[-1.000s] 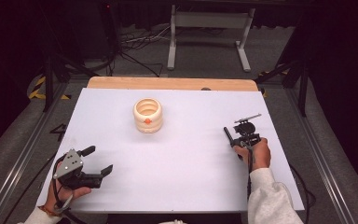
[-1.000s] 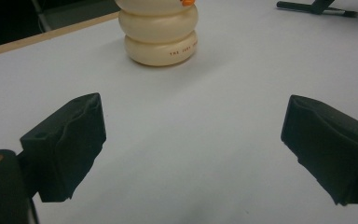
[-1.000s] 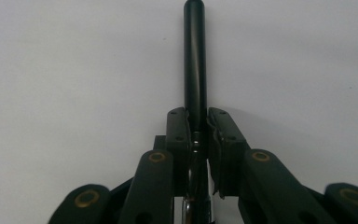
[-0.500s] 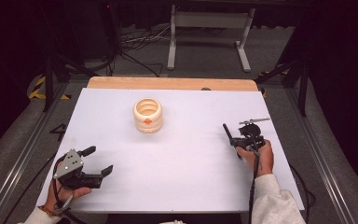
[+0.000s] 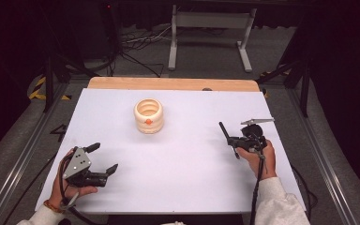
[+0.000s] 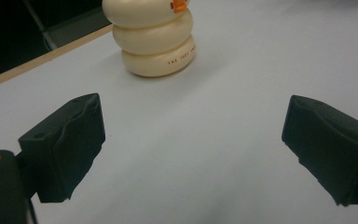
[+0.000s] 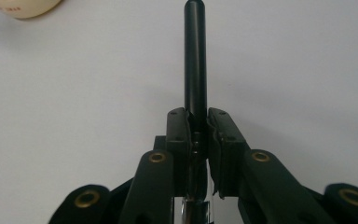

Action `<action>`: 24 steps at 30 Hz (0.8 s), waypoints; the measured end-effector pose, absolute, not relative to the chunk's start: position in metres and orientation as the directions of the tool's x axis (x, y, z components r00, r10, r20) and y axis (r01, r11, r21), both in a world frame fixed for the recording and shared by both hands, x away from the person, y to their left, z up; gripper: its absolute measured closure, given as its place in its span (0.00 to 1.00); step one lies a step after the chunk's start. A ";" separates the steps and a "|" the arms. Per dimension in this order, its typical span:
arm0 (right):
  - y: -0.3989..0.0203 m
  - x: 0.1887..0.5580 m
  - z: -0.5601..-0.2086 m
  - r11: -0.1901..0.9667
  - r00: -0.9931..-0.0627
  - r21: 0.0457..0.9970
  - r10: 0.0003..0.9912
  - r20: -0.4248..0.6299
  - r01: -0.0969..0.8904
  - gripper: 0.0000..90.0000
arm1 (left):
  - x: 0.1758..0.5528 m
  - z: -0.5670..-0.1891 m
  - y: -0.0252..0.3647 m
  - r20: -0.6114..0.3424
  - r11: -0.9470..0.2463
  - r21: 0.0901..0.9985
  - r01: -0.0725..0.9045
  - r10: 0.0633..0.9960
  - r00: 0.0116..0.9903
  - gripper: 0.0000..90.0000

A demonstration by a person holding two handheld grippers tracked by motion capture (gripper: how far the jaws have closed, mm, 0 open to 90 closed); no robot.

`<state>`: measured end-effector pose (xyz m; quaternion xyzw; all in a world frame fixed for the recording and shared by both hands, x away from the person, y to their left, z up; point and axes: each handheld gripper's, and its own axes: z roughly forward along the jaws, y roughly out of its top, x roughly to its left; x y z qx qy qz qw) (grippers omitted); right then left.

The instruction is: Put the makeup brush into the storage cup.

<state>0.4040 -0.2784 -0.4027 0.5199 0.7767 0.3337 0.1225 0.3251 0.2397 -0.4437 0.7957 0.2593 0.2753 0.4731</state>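
On the white table (image 5: 178,187), far centre: one cream ringed holder (image 5: 148,115), upright, three stacked bulges, small orange mark on its near side, printed lettering on the lowest ring. Near left: left gripper (image 5: 104,159), jaws wide apart, nothing between them, aimed toward the holder over bare tabletop. Right side: right gripper (image 5: 236,142), jaws clamped on a black rod (image 5: 225,133) that juts out toward the holder, well apart from it. Beyond the far edge: wooden strip (image 5: 173,84), metal stand legs (image 5: 210,35), cables on the floor.
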 end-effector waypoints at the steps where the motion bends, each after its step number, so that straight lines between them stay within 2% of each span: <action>1: -0.276 0.404 -0.402 0.239 -0.438 0.647 0.884 0.164 0.724 0.89 | 0.326 -0.443 0.238 0.204 -0.426 0.894 0.142 0.667 0.717 0.07; 6: -0.266 0.405 -0.398 0.257 -0.472 0.648 0.863 0.179 0.717 0.89 | 0.331 -0.441 0.221 0.313 -0.500 0.864 0.057 0.623 0.716 0.09; 11: -0.256 0.407 -0.395 0.273 -0.501 0.651 0.845 0.191 0.708 0.89 | 0.338 -0.441 0.207 0.351 -0.535 0.844 0.026 0.589 0.728 0.10; 16: -0.249 0.407 -0.394 0.286 -0.521 0.655 0.831 0.193 0.699 0.89 | 0.346 -0.438 0.196 0.363 -0.542 0.841 0.005 0.571 0.736 0.11; 24: -0.241 0.412 -0.393 0.290 -0.538 0.663 0.819 0.201 0.690 0.89 | 0.369 -0.431 0.185 0.311 -0.497 0.867 0.017 0.569 0.761 0.13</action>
